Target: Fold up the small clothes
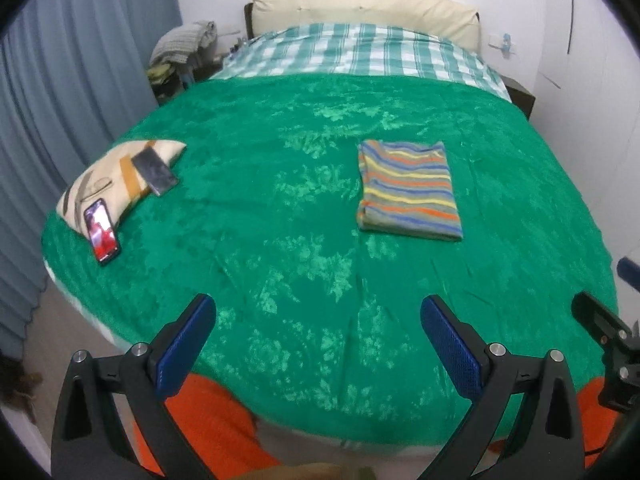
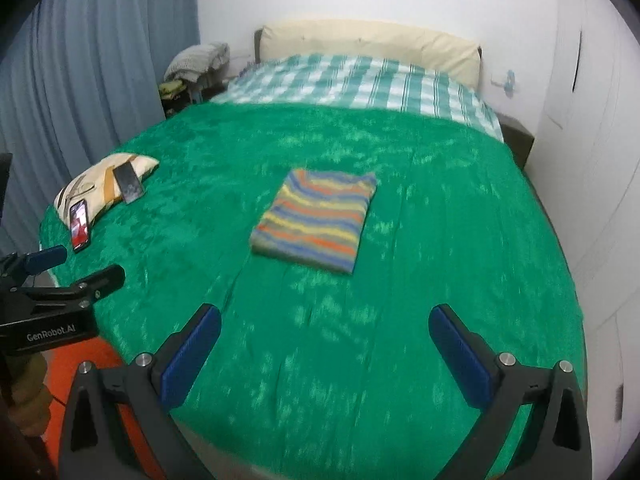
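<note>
The striped garment [image 2: 316, 220] lies folded in a flat rectangle mid-frame on the green blanket [image 2: 440, 240]; left gripper [image 1: 318, 340] and right gripper [image 2: 324, 352] hang spread and empty at bottom — a careless sweep could snag and undo it.

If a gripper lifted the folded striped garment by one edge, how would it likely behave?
The striped garment is soft knit folded in layers, so it would probably droop and partly unfold. It looks thin and flat, so likely light. The plush green blanket beneath would probably drag on it rather than let it slide when pushed.
</note>
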A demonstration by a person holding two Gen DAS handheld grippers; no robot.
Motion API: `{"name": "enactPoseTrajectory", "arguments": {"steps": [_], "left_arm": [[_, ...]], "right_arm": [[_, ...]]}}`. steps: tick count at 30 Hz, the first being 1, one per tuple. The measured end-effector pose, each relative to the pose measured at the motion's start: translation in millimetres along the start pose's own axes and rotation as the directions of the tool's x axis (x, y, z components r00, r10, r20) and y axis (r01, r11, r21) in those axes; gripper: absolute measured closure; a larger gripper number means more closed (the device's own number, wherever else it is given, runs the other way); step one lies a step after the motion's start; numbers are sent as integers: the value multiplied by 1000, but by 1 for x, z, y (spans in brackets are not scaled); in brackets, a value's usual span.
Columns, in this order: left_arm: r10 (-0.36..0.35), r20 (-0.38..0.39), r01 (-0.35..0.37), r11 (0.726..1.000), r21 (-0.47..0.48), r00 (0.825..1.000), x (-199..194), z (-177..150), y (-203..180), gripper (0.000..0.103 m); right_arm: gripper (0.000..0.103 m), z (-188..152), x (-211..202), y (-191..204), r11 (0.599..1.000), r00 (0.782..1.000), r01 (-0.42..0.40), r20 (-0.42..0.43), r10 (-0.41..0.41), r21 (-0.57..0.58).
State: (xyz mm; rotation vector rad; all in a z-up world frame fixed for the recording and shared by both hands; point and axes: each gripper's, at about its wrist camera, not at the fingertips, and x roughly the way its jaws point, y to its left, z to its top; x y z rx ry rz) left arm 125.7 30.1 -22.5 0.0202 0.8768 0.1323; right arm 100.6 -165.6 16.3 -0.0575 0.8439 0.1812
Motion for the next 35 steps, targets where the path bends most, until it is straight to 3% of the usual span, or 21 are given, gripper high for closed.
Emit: {"name": "enactPoseTrajectory", "arguments": {"steps": [9, 20, 35], "left_arm": [[-3, 34, 2, 1000, 28, 999, -33, -16, -7, 1], [5, 55, -8, 999, 54, 998, -33, -12, -20, 1], [26, 38, -29, 997, 78, 999, -25, -17, -31, 1]], "right_arm": [[1, -20, -48, 10, 999, 1000, 31, -4, -31, -13], [1, -18, -48, -1, 994, 994, 107, 11, -107, 18], [1, -22, -42, -8, 994, 994, 107, -2, -107, 25]]}}
